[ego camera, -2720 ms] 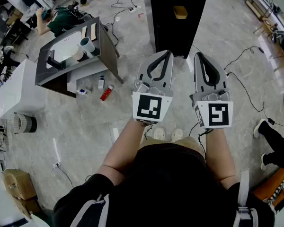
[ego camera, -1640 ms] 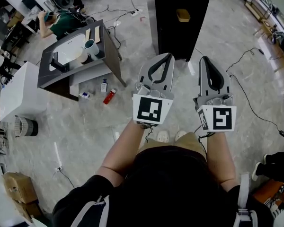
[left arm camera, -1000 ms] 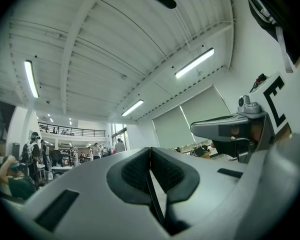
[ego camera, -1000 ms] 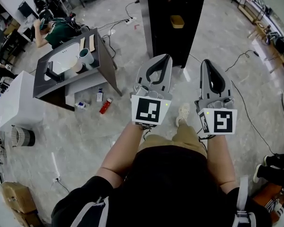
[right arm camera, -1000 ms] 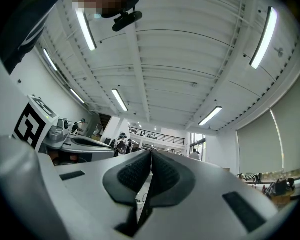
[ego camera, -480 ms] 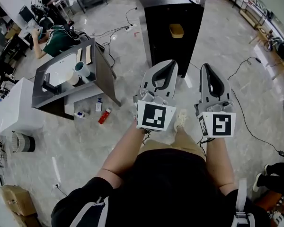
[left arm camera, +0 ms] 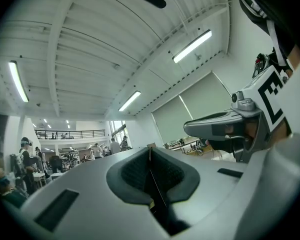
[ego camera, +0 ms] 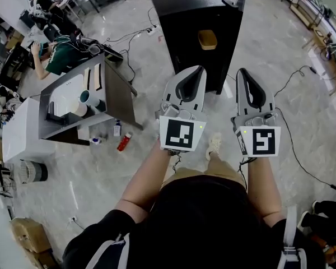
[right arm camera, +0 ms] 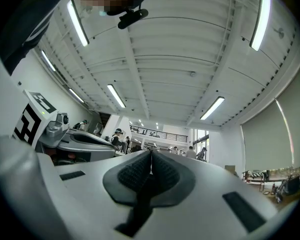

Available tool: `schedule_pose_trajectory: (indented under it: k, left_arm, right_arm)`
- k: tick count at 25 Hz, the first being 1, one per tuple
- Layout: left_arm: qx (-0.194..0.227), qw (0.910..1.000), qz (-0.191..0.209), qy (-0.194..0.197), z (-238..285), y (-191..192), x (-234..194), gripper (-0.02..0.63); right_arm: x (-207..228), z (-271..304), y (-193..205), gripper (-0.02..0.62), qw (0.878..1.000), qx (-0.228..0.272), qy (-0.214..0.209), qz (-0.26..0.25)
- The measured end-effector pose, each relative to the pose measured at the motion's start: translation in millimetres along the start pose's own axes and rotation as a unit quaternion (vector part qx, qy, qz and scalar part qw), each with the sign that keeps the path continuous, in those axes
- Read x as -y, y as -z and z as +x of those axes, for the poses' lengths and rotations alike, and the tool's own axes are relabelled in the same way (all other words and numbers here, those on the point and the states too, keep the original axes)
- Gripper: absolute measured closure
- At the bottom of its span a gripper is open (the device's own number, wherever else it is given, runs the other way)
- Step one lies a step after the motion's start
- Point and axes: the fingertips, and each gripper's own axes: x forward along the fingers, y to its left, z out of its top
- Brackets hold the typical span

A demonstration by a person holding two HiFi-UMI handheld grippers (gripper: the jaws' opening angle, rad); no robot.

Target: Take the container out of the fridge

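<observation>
Barely started, honestly. The tan container (ego camera: 207, 38) can be seen sitting in the dark front of the black fridge (ego camera: 185, 15), well apart from both tongs, so reaching, gripping and pulling it out are all left. The left tongs (ego camera: 195, 72) and right tongs (ego camera: 243, 74) are pressed together, with nothing pinched or touched.
</observation>
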Motion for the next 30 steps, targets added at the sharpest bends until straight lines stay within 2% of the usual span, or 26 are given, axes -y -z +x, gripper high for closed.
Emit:
schedule_pose_trajectory:
  k: [17, 22, 30]
  left_arm:
    - [-0.078, 0.9968, -0.016, 0.004, 181, 62, -20, 0.581]
    - [-0.09, 0.9956, -0.023, 0.001, 218, 81, -28, 0.581]
    - [-0.112, 0.9929, -0.034, -0.023, 268, 118, -58, 0.581]
  right_arm:
    - [121, 134, 85, 0.56, 0.998, -0.014, -0.022, 0.056]
    - [138, 169, 103, 0.56, 0.998, -0.02, -0.036, 0.057]
    - [143, 235, 128, 0.56, 0.994, -0.016, -0.08, 0.069]
